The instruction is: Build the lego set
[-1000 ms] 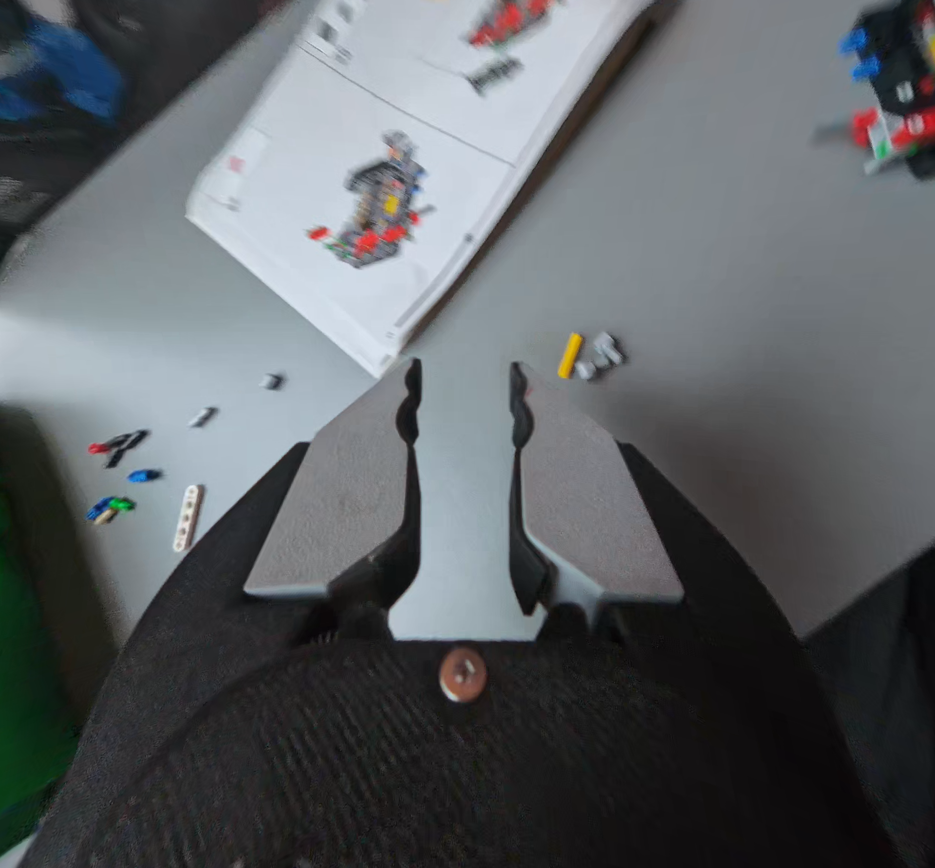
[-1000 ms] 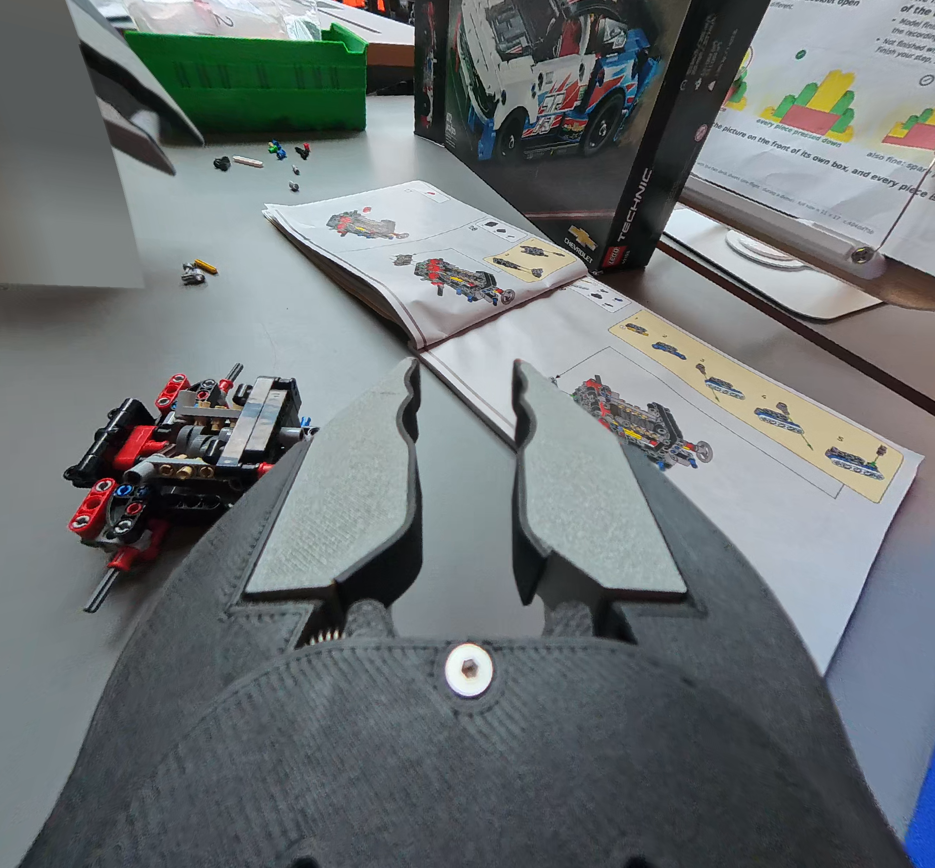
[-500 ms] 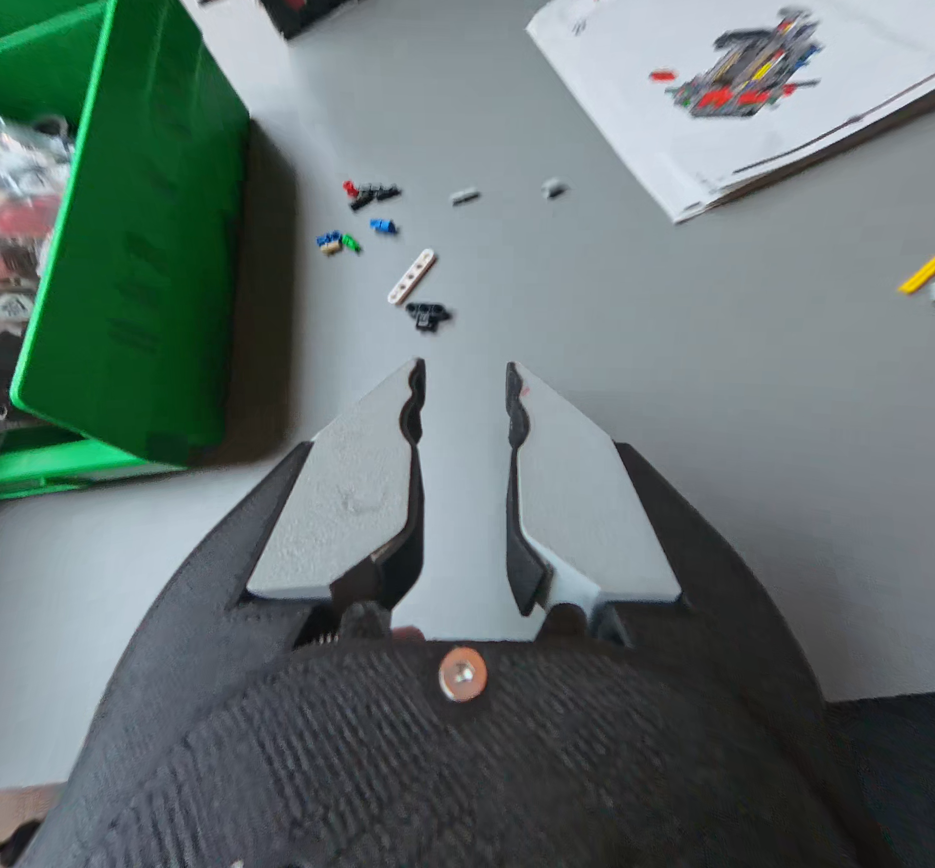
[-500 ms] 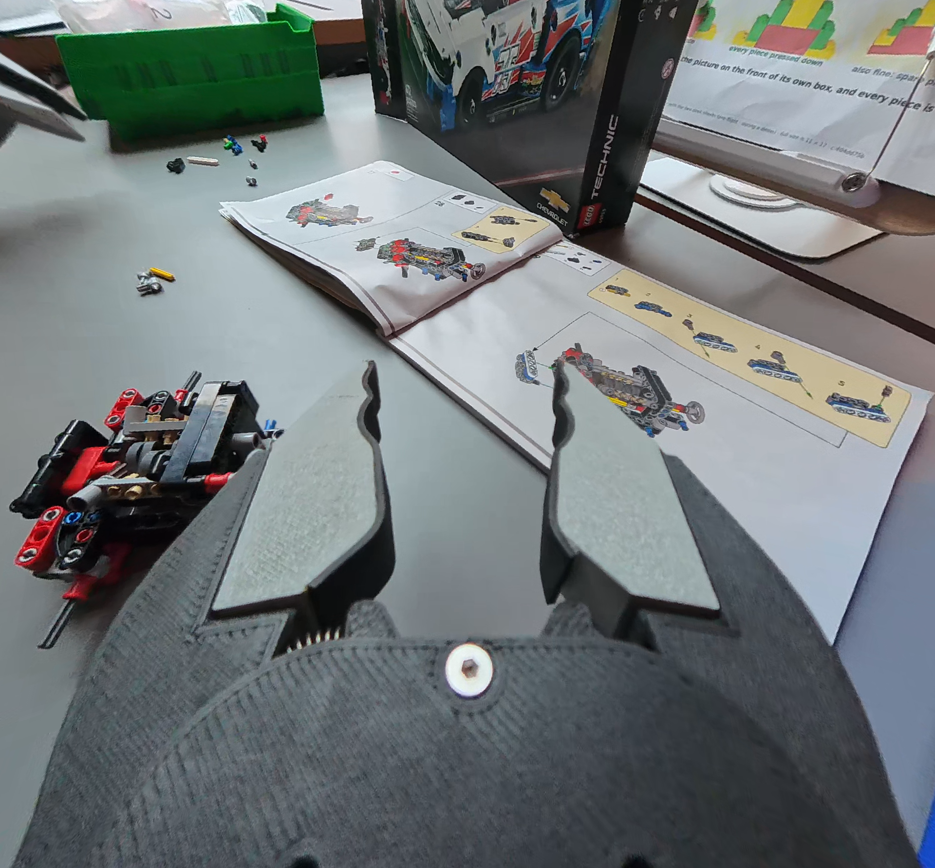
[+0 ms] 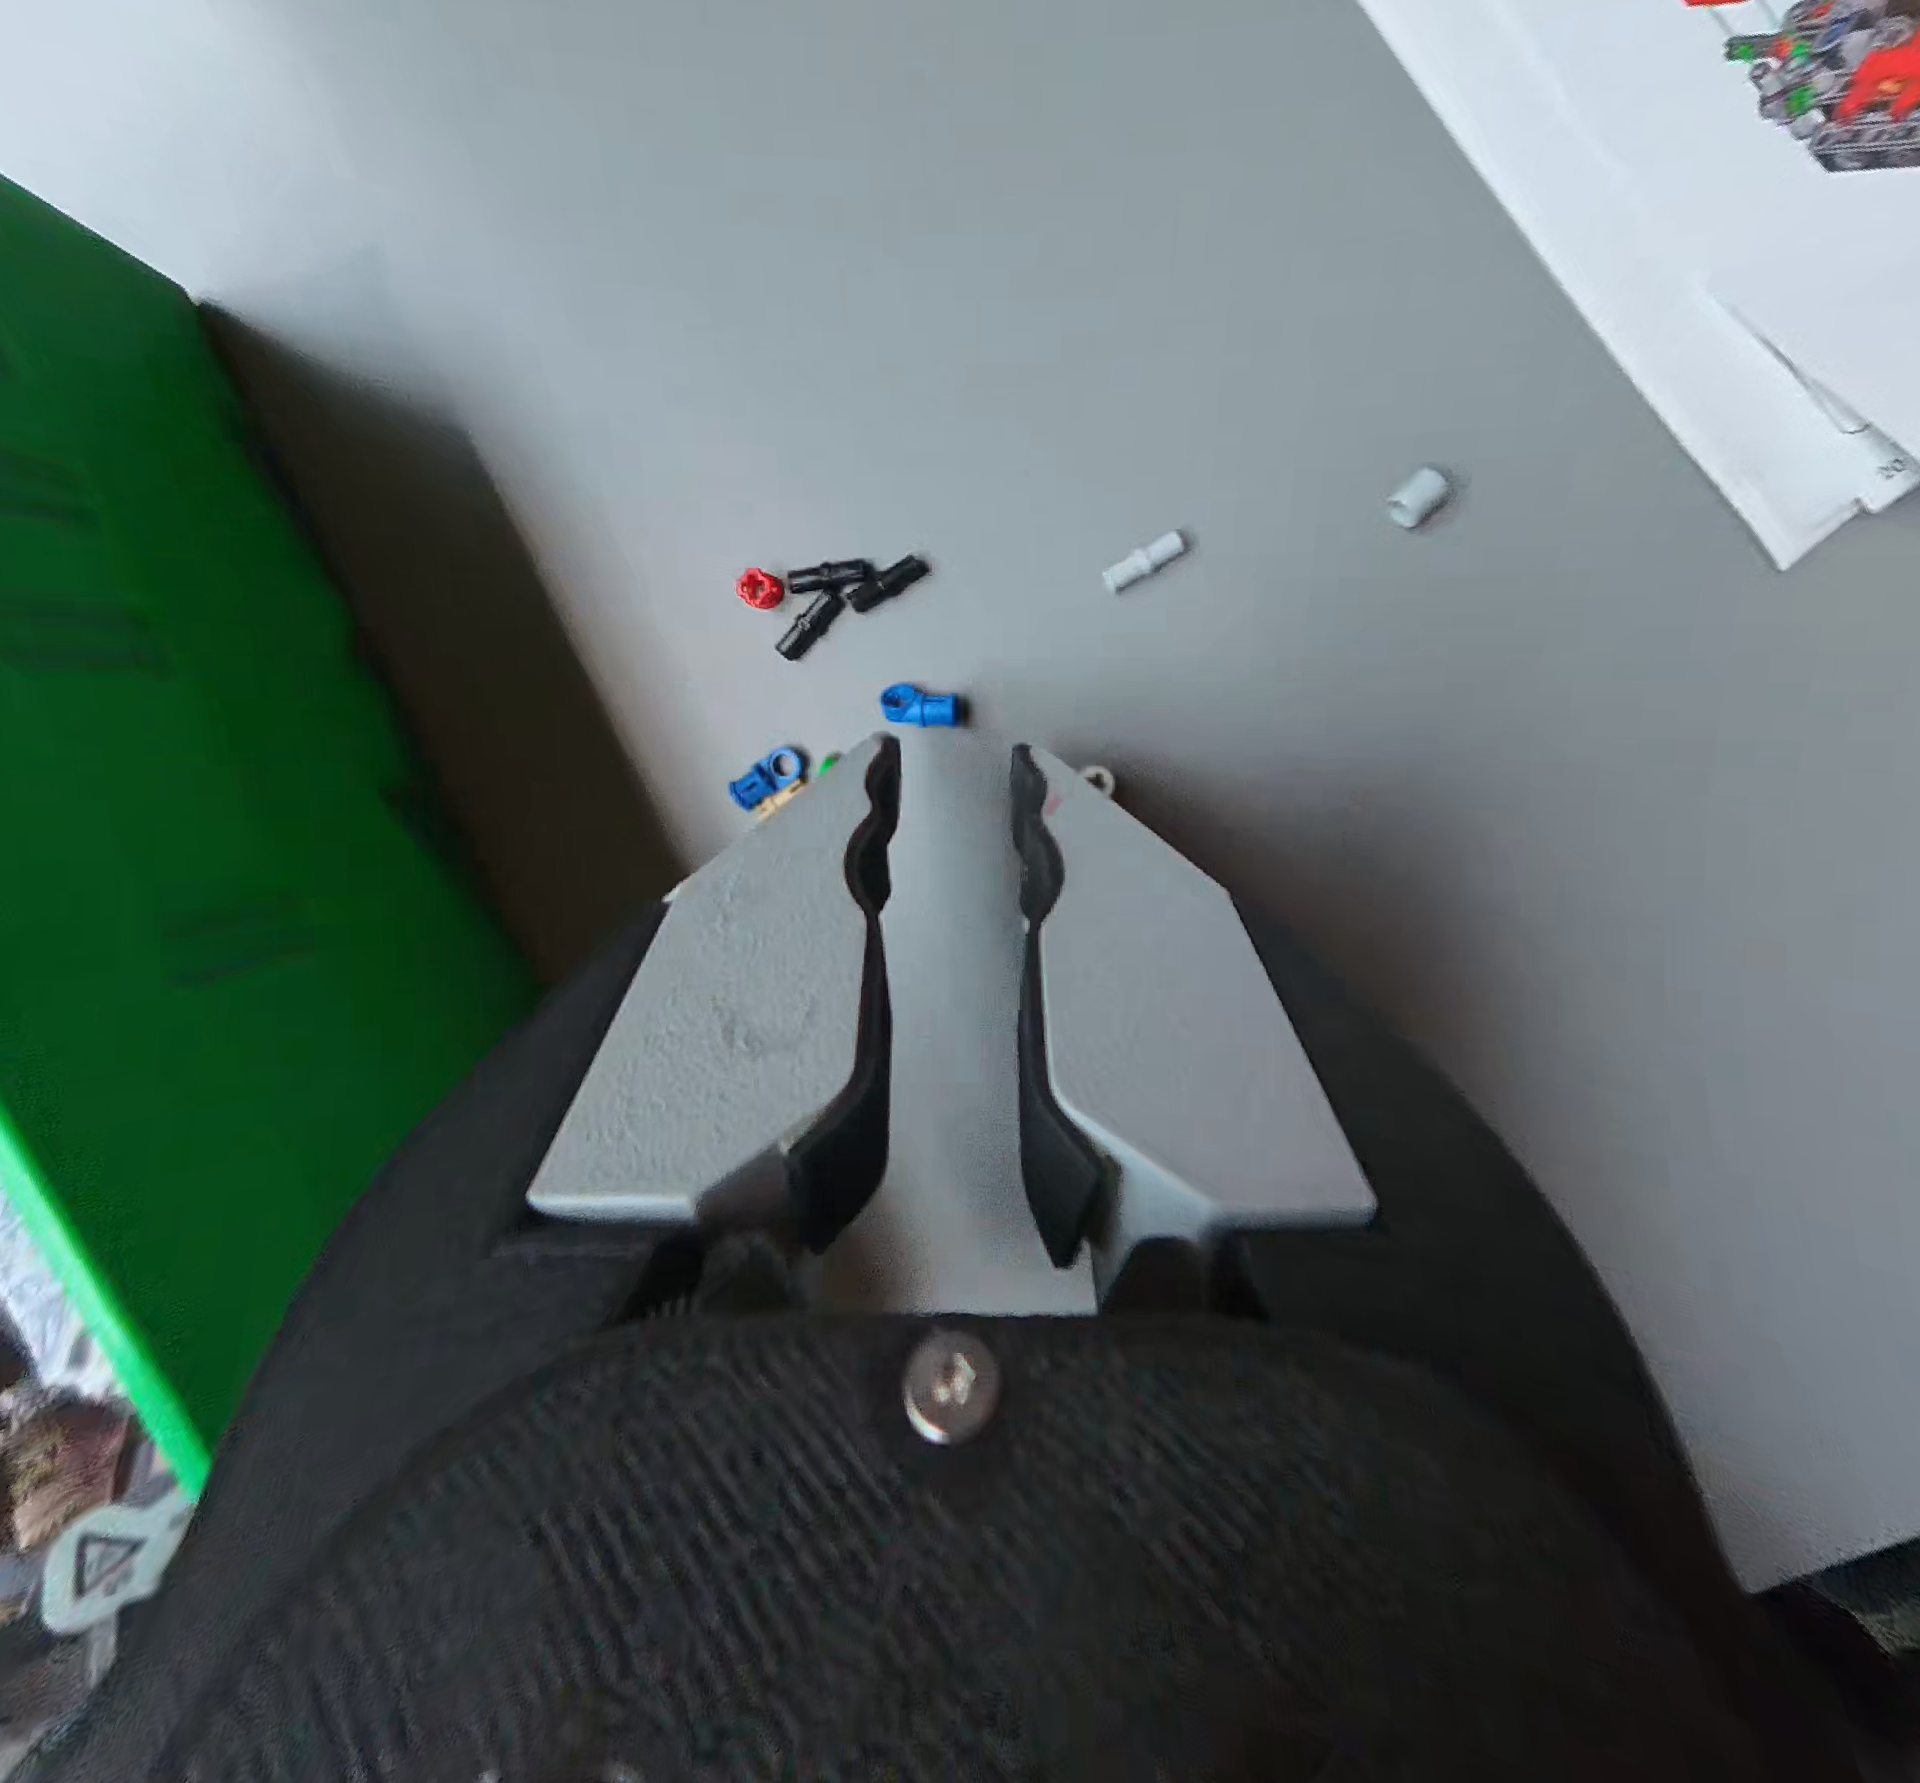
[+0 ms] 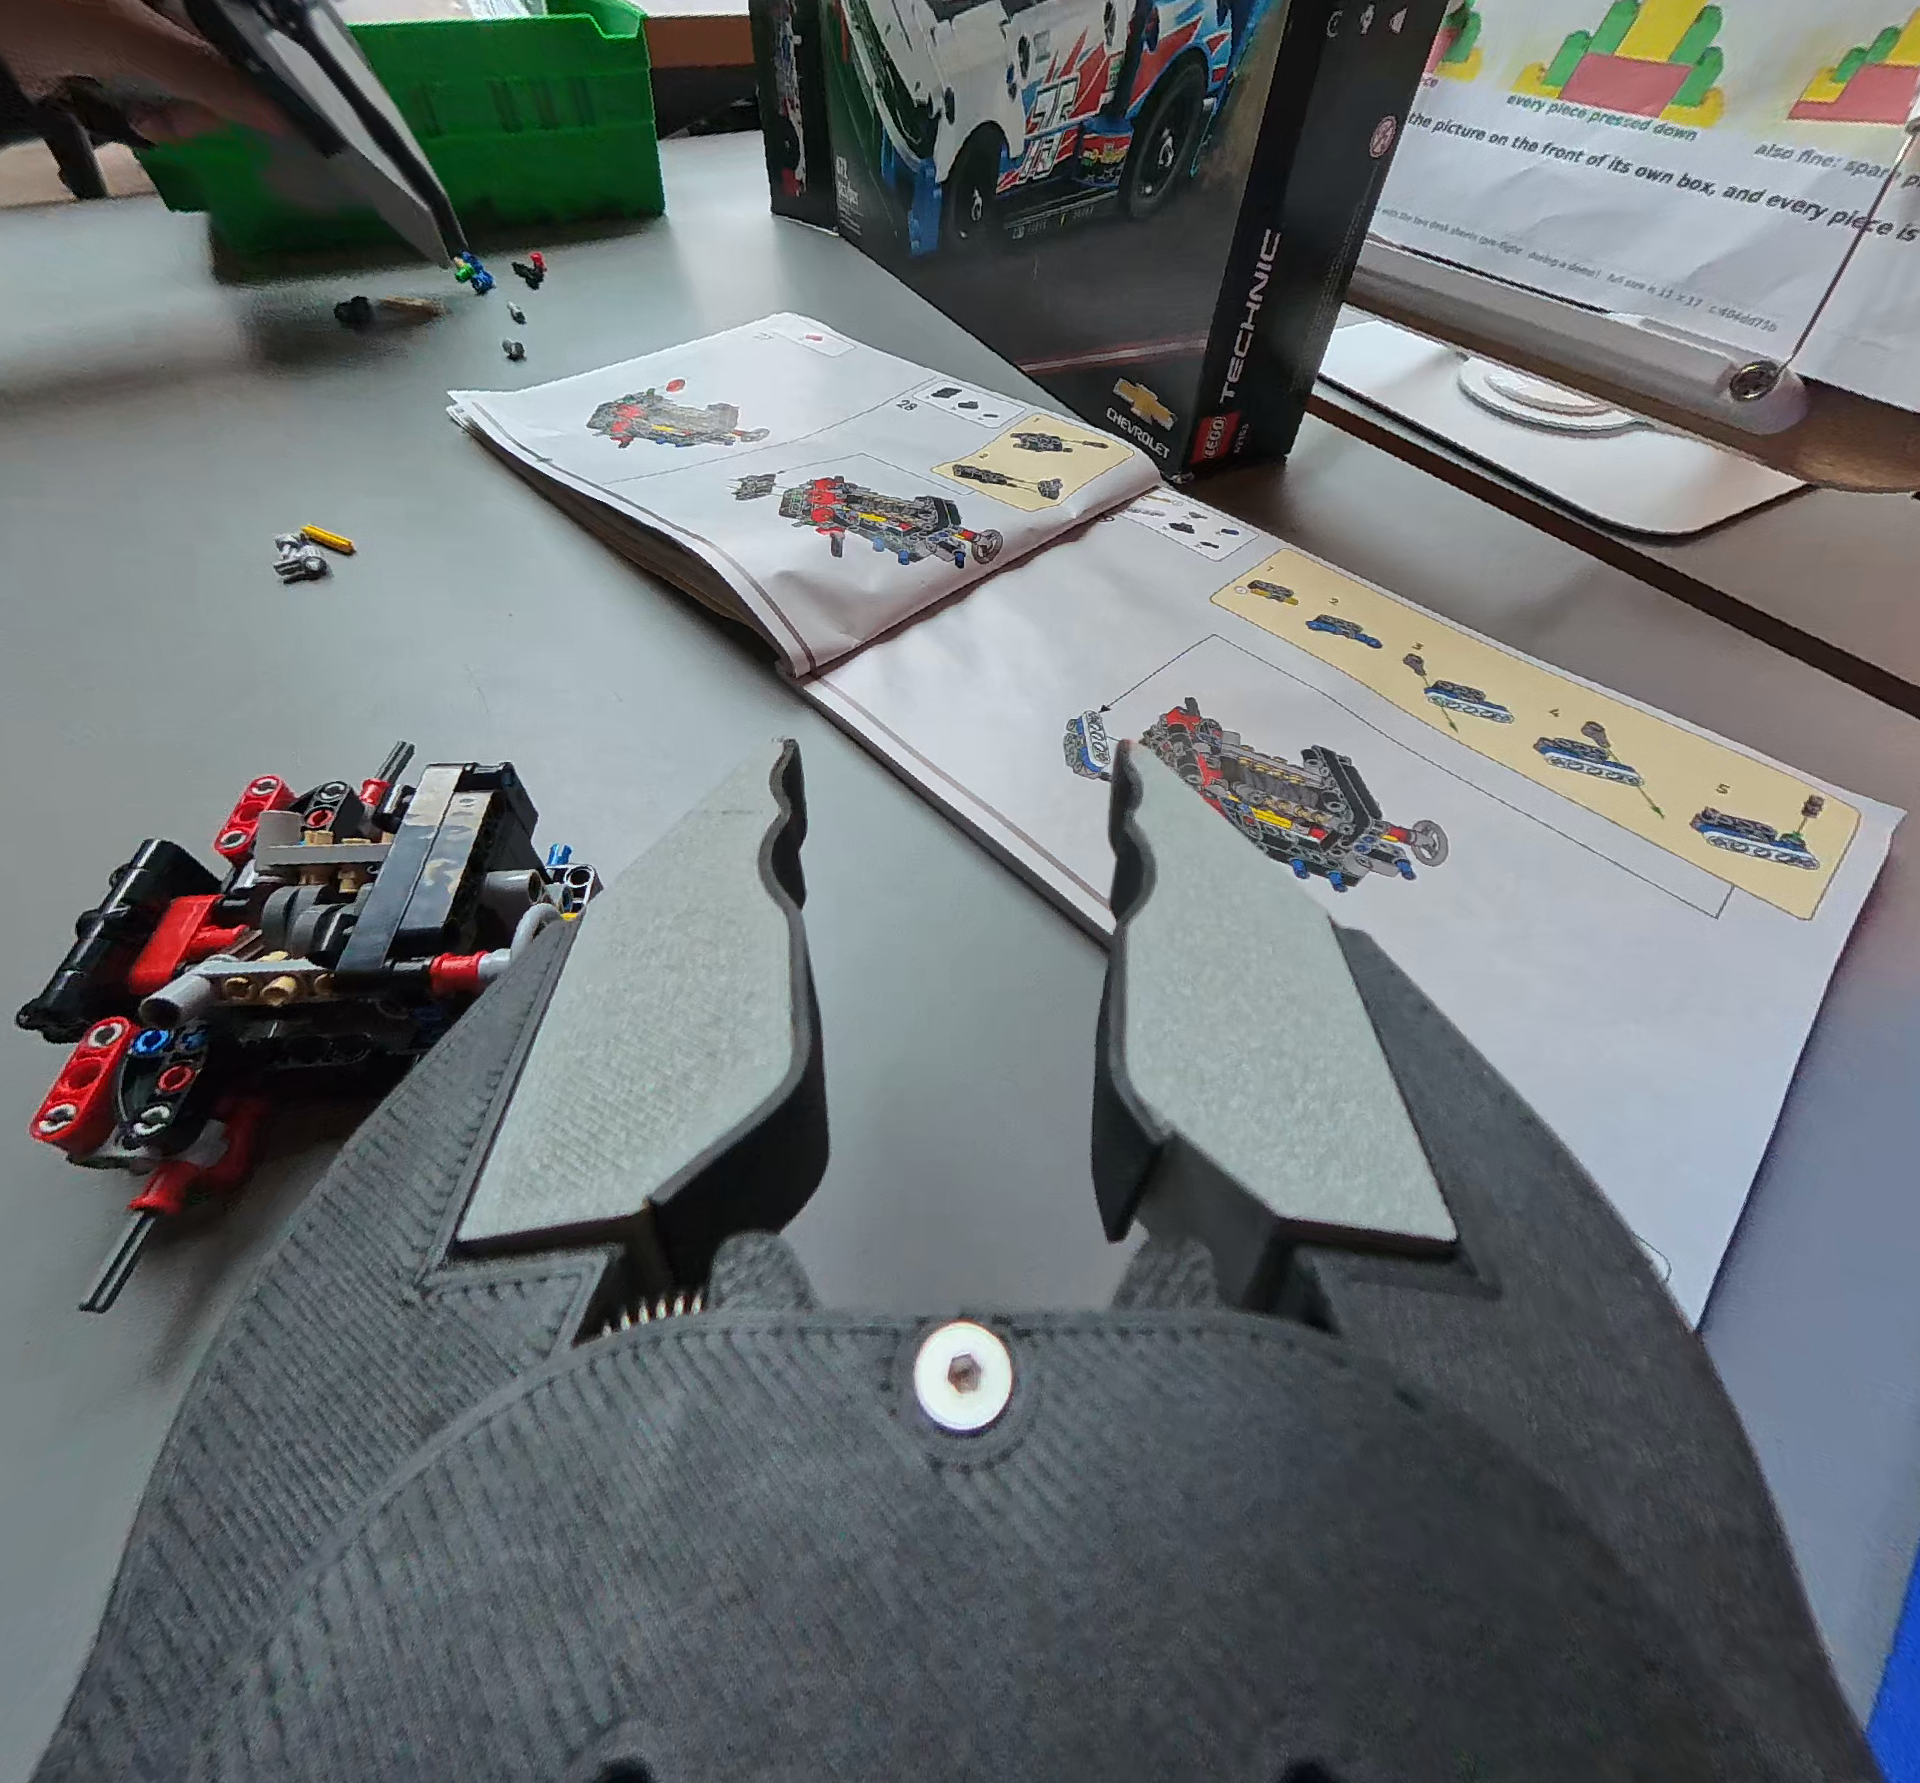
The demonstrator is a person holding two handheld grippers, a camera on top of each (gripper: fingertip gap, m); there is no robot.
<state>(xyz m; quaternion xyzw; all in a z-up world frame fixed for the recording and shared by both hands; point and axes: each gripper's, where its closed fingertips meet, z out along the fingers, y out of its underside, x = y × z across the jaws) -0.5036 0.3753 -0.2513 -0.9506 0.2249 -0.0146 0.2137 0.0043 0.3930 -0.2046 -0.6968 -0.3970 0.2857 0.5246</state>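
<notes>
I am holding my left gripper [image 5: 954, 759] low over the loose parts, its fingers parted by a narrow gap with nothing between them — set just wide enough, I judge, to take 1 small pin. The tips are pointing at a blue connector [image 5: 921, 705] lying just beyond them; a second blue connector [image 5: 767, 777] is sitting just left of the left tip, beside a green bit I cannot make out. Farther off, 3 black pins [image 5: 844, 592] and a red bush [image 5: 757, 588] are clustered together, with a grey pin [image 5: 1143, 561] and a grey sleeve [image 5: 1417, 497] to the right. The green bin [image 5: 187, 746] is standing close on the left, so the parts are staying within easy reach of it.

My right gripper [image 6: 954, 765] is waiting spread wide and empty above the table, near the half-built chassis [image 6: 281, 923] on its left — ready, I think, to steady it once a part arrives. The open instruction booklet [image 6: 935, 528] is lying flat ahead for reference, the set's box [image 6: 1049, 123] standing behind it.
</notes>
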